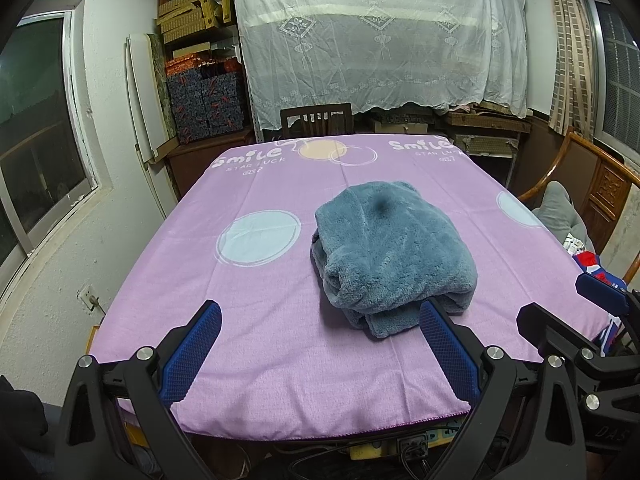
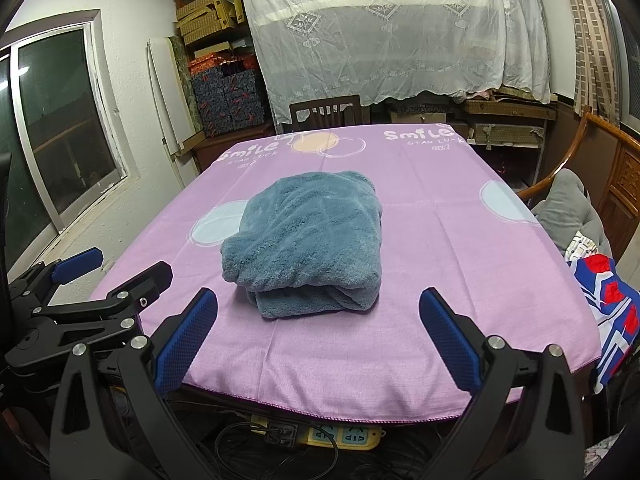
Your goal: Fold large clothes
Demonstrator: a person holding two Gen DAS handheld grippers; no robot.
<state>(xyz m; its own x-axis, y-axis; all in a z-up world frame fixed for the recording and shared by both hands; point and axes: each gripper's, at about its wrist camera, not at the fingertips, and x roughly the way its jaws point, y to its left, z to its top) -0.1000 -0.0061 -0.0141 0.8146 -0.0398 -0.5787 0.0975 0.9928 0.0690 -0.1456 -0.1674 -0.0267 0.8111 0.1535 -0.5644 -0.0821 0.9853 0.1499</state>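
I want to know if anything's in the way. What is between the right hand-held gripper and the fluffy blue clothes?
Nothing but bare purple tablecloth lies between the right hand-held gripper and the folded blue garment, in the right wrist view.

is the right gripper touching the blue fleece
Apart. The right wrist view shows bare purple cloth between the open right gripper and the blue fleece.

Dim indoor light, dark windows, sharp focus, strong fisheye bending at edges.
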